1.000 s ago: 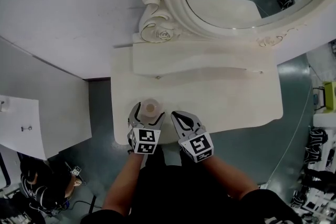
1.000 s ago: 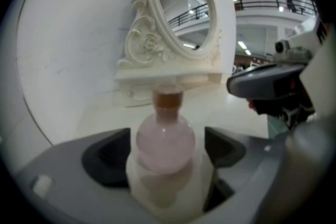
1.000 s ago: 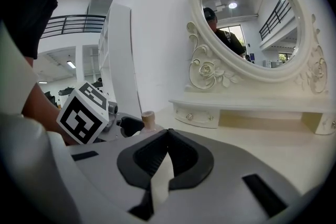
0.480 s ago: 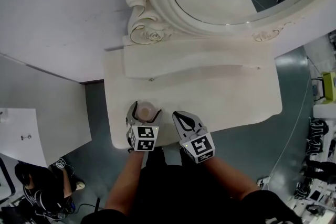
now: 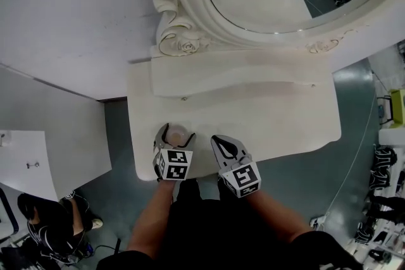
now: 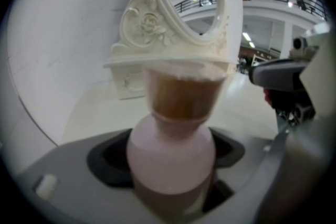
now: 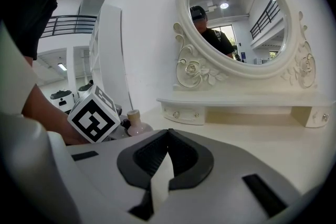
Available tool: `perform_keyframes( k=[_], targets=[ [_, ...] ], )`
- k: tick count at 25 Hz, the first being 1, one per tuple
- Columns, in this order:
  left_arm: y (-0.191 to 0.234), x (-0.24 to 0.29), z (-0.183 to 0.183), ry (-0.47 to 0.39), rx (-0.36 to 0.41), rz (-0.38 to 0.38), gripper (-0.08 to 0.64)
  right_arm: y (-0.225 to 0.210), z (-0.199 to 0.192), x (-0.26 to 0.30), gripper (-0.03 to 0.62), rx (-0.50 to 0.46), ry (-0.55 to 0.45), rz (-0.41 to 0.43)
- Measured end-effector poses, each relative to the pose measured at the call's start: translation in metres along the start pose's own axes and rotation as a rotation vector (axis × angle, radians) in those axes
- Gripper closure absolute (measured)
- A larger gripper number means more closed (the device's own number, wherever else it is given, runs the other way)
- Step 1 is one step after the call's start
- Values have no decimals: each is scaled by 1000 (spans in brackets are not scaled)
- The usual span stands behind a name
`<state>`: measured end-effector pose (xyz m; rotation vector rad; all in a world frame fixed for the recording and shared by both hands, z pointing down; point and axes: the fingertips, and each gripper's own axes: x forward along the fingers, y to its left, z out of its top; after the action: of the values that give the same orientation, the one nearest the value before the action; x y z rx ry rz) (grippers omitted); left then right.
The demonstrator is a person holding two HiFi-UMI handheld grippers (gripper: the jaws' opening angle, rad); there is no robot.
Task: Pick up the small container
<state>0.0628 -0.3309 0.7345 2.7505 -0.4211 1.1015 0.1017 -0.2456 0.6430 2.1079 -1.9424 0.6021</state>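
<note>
Left claw point(image 5: 176, 134) around small container point(image 6: 170, 149).

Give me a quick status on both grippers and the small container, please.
Left gripper shut on small container, at front edge of dressing table. Right gripper shut, empty, alongside. Nothing blocking the lift.

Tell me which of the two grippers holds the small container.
The left gripper: the pink small container sits between its jaws. The right gripper beside it has its jaws together, with nothing between.
</note>
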Motion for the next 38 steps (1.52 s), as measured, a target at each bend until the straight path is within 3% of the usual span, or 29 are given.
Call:
perform_keyframes(
  k=[6,18,25,38],
  targets=[
    [5,-1,0,-16,-24,25,150,1,3,1,586,-1,-9,6],
    [7,-39,37,-162,-26,79,150,-2,13,-6,586,-46,-30,5],
    [10,-87,83,-283,-16,118,150,4,38,-7,586,-72,-89,15],
    [21,-161,149,-457,-19,189,150,8,122,-24,586,-131,-271,22]
  ],
)
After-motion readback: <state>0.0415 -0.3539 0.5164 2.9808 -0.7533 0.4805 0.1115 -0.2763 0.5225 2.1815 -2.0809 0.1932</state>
